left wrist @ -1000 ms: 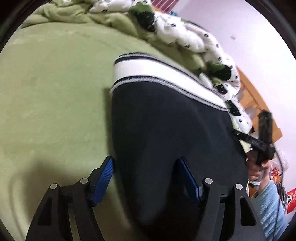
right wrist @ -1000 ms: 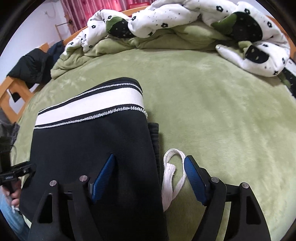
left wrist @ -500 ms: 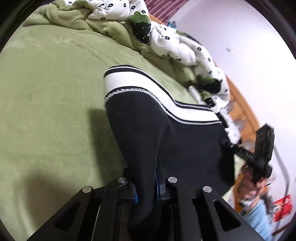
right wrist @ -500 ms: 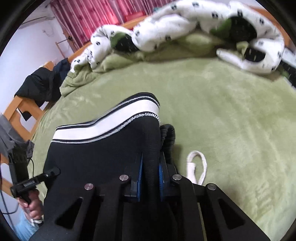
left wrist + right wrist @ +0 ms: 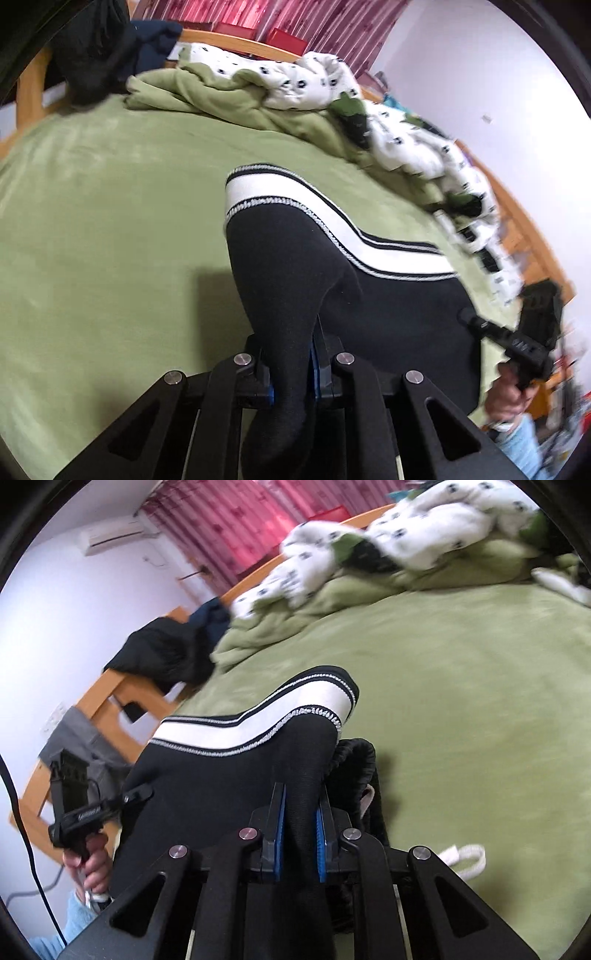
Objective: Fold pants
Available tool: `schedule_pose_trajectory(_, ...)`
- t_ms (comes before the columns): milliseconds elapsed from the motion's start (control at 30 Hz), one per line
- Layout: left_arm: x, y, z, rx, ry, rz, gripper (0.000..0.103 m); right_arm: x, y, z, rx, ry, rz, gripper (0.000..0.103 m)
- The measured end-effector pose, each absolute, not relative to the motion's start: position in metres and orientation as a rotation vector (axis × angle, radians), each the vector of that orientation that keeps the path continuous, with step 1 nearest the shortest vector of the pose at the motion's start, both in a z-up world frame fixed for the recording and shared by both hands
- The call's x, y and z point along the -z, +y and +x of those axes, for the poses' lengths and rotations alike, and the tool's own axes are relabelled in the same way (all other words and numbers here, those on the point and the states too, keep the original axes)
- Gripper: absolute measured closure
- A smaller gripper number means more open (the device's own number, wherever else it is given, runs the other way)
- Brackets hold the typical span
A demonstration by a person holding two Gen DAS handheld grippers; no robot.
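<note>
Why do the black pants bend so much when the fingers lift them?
The pants are probably soft and floppy: the cloth drapes and sags between the left gripper and the right gripper. They likely won't slip, since both pinch a bunched fold. The striped band looks a bit firmer, keeping a smooth curve.

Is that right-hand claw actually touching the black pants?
Touching. In the right wrist view the right gripper has its blue pads pressed on a pinched fold of the pants, with no gap showing on either side.
</note>
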State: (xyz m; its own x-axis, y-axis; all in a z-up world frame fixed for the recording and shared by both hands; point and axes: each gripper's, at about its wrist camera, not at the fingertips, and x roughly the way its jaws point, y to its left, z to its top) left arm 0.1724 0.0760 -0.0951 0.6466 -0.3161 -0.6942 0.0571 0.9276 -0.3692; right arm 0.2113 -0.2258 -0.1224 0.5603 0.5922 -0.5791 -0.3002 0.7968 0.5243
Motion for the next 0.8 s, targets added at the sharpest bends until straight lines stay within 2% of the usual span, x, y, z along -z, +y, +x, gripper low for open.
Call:
schedule_pose_trajectory(100, 0.135, 0.078, 0.186, 0.186, 0.913, -0.303, 0.076, 0.149, -0.218, 0.225, -0.473, 0.832, 0.292, 0.089)
schedule_pose_trajectory(167, 0.151, 0.066, 0.19, 0.127, 0.952, -0.222, 0.055, 0.17, -0.227, 0.231, -0.456, 0.876, 0.318, 0.087)
schedule_pose_trajectory(200, 0.151, 0.06, 0.187, 0.114, 0.934, -0.183, 0.053, 0.18, -0.231, 0.228, -0.457, 0.887, 0.318, 0.087)
schedule_pose_trajectory(233, 0.149, 0.058, 0.185, 0.113, 0.921, -0.167, 0.052, 0.181, -0.229, 0.225, -0.444, 0.888, 0.291, 0.084)
schedule_pose_trajectory(333, 0.127, 0.058, 0.17, 0.039, 0.887, -0.102, 0.053, 0.157, -0.224, 0.213, -0.366, 0.871, 0.115, 0.063)
schedule_pose_trajectory(400, 0.099, 0.061, 0.156, 0.038, 0.774, -0.081, 0.049, 0.135, -0.23, 0.204, -0.343, 0.798, 0.082, 0.063)
schedule_pose_trajectory(433, 0.088, 0.061, 0.153, 0.057, 0.721, -0.091, 0.041, 0.121, -0.232, 0.201, -0.325, 0.747, 0.083, 0.063)
schedule_pose_trajectory(600, 0.067, 0.034, 0.195, 0.086, 0.675, -0.111, 0.04, 0.084, -0.193, 0.23, -0.437, 0.699, 0.153, 0.063)
schedule_pose_trajectory(667, 0.077, 0.023, 0.213, 0.084, 0.692, -0.096, 0.04, 0.091, -0.167, 0.243, -0.457, 0.706, 0.101, 0.063)
schedule_pose_trajectory(800, 0.148, 0.026, 0.249, 0.084, 0.841, -0.137, 0.04, 0.166, -0.125, 0.285, -0.369, 0.847, -0.097, 0.066)
